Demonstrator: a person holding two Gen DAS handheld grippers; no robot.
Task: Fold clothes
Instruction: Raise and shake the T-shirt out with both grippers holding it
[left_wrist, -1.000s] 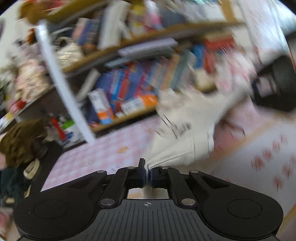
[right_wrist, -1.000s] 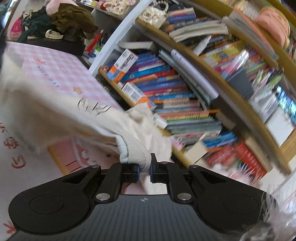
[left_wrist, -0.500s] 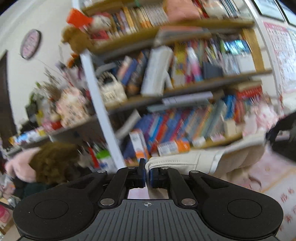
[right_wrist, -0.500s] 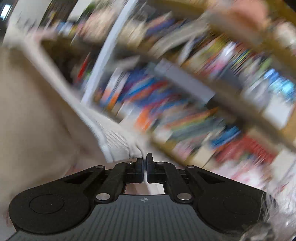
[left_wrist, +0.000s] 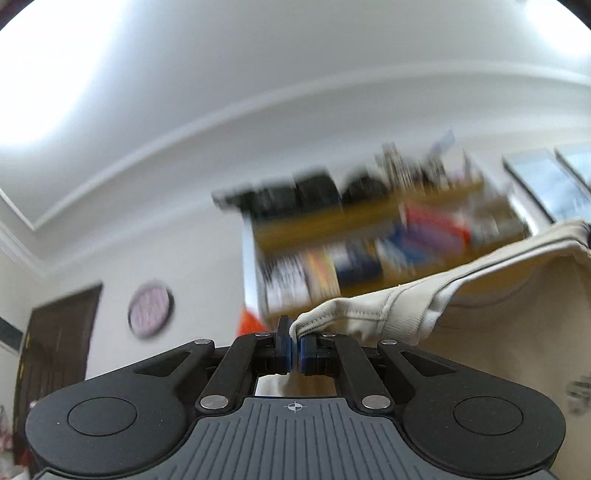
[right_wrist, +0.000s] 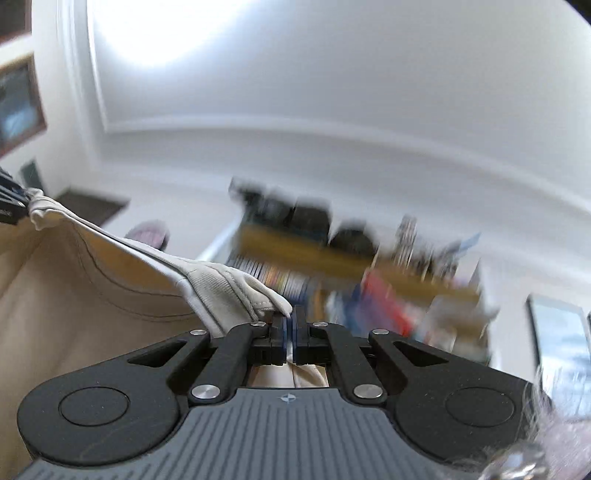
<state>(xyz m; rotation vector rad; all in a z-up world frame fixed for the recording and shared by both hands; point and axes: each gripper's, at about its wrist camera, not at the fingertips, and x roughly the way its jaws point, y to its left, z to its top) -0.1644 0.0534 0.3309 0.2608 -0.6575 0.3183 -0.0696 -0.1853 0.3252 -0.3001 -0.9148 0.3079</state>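
Observation:
A cream garment (left_wrist: 498, 317) with a ribbed hem hangs stretched between my two grippers, held high in the air. My left gripper (left_wrist: 294, 345) is shut on one corner of the hem, and the cloth runs off to the right. My right gripper (right_wrist: 291, 328) is shut on the other corner, with the garment (right_wrist: 92, 314) spreading left and down. In the right wrist view the left gripper's fingertips (right_wrist: 11, 205) show at the far left edge, pinching the cloth. Both cameras point up toward the ceiling.
A tall bookshelf (left_wrist: 369, 240) full of books stands ahead, blurred, and it also shows in the right wrist view (right_wrist: 351, 266). A dark door (left_wrist: 55, 350) and a round wall plaque (left_wrist: 150, 308) are at the left. Framed pictures (left_wrist: 543, 184) hang at the right.
Both grippers have swung upward with the garment, so the views moved from the pink table and lower shelves to the top of the bookshelf and the ceiling. The cloth is now stretched taut between them.

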